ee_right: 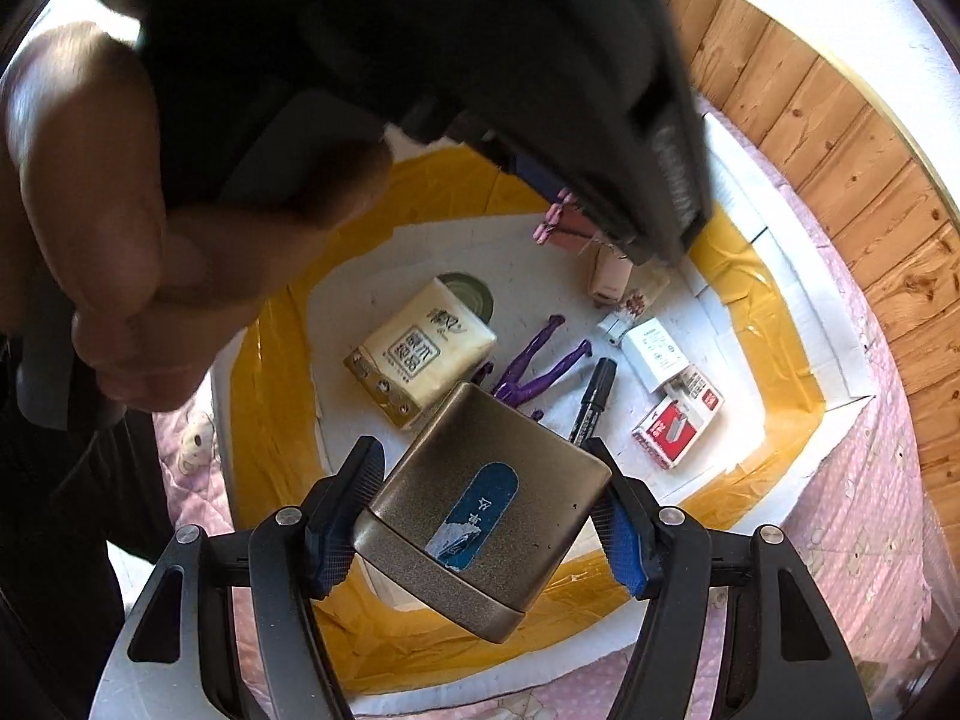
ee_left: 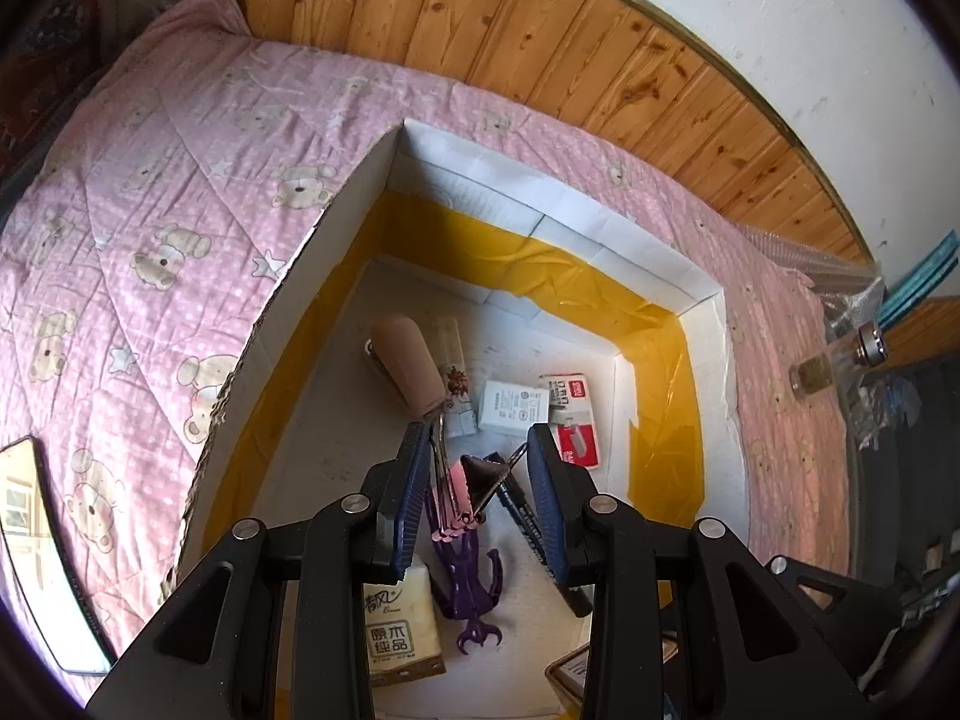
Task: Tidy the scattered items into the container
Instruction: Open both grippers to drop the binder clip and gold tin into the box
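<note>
The container is a cardboard box (ee_left: 336, 240) lined with white foam and yellow tape, lying open on a bed. My left gripper (ee_left: 477, 429) hangs over its inside, shut on a pink binder clip (ee_left: 465, 489) by its wire handles. My right gripper (ee_right: 483, 444) is above the box's near rim, shut on a bronze tin (ee_right: 480, 510) with a blue label. On the box floor (ee_right: 372, 288) lie a tissue pack (ee_right: 420, 354), a purple toy figure (ee_right: 534, 369), a black marker (ee_right: 591, 399), a white carton (ee_right: 654, 354), a red staple box (ee_right: 672, 426) and a brown roller (ee_left: 411, 363).
A pink quilt with bears (ee_left: 180, 180) surrounds the box. A mirror (ee_left: 36, 540) lies on it at lower left and a glass jar (ee_left: 834, 366) at right. Wood panelling (ee_left: 540, 60) runs behind. A hand (ee_right: 90, 210) and the other tool's black body fill the right wrist view's top.
</note>
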`<move>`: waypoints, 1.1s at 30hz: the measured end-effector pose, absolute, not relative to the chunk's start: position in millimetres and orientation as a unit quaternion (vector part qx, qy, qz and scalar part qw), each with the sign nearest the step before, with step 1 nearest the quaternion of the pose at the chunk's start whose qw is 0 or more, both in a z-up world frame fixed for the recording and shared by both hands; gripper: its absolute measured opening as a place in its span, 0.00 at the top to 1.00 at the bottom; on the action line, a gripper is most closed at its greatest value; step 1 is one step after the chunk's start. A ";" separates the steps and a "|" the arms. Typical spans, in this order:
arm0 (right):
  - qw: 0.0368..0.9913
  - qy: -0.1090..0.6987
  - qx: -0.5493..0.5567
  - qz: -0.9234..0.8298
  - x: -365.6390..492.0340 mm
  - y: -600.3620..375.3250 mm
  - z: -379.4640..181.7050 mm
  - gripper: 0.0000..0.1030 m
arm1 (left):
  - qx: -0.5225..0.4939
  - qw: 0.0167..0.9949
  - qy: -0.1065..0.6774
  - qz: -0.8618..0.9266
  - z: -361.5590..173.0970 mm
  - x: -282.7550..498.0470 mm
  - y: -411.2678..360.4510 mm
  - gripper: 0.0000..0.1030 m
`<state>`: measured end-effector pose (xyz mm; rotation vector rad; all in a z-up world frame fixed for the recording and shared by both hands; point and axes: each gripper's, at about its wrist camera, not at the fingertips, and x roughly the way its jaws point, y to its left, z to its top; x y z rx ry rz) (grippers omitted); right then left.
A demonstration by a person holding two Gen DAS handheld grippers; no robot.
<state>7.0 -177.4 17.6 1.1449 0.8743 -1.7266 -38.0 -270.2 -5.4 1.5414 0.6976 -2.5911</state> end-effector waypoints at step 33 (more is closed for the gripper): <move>0.431 0.248 0.538 -0.681 -16.9 -158.1 20.2 0.27 | 0.519 0.048 0.192 -0.831 -4.0 -49.7 -277.5 0.55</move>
